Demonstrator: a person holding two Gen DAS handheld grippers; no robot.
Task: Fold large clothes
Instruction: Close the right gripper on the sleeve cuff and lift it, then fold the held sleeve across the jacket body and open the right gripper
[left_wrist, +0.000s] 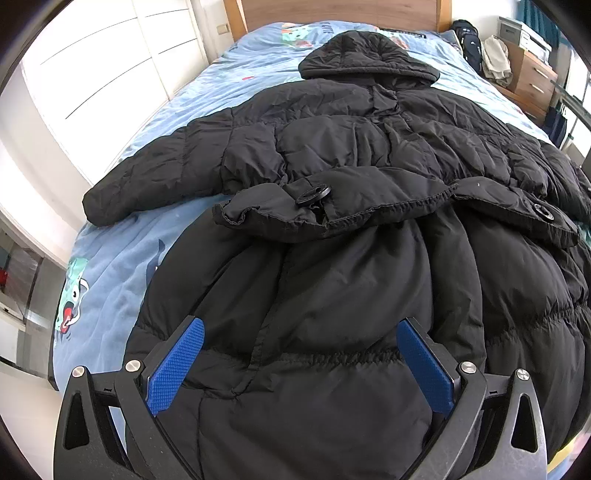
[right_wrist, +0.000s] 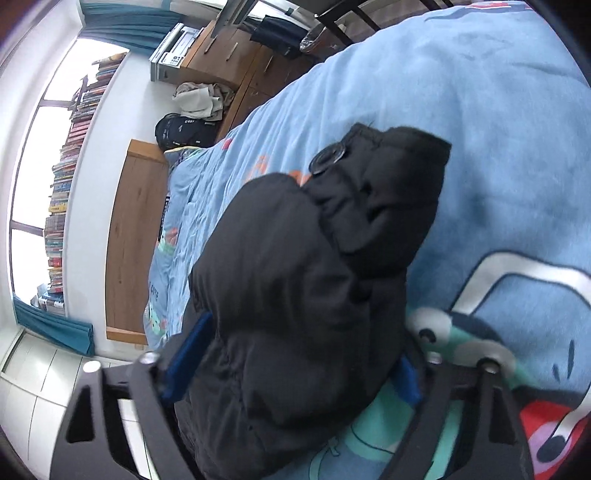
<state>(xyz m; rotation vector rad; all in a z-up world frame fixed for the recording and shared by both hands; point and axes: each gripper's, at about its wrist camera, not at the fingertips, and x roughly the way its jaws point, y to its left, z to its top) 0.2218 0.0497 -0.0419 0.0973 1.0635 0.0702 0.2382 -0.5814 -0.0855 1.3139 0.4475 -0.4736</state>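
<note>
Two claws are seen: left claw (left_wrist: 299, 363) is spread over the coat (left_wrist: 332, 147); right claw (right_wrist: 291, 365) is clenched around its sleeve (right_wrist: 303, 280).

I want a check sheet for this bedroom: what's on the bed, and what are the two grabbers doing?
Surface: bed with blue cartoon sheet.
Job's things: black puffer jacket spread out, hood toward headboard.
Clutter: backpack, clothes pile.
Grippers: left hand-held gripper open over the hem; right hand-held gripper straddles a sleeve, grip unclear.
Cables: nothing seen.
Surroundings: dresser, printer, books.
</note>
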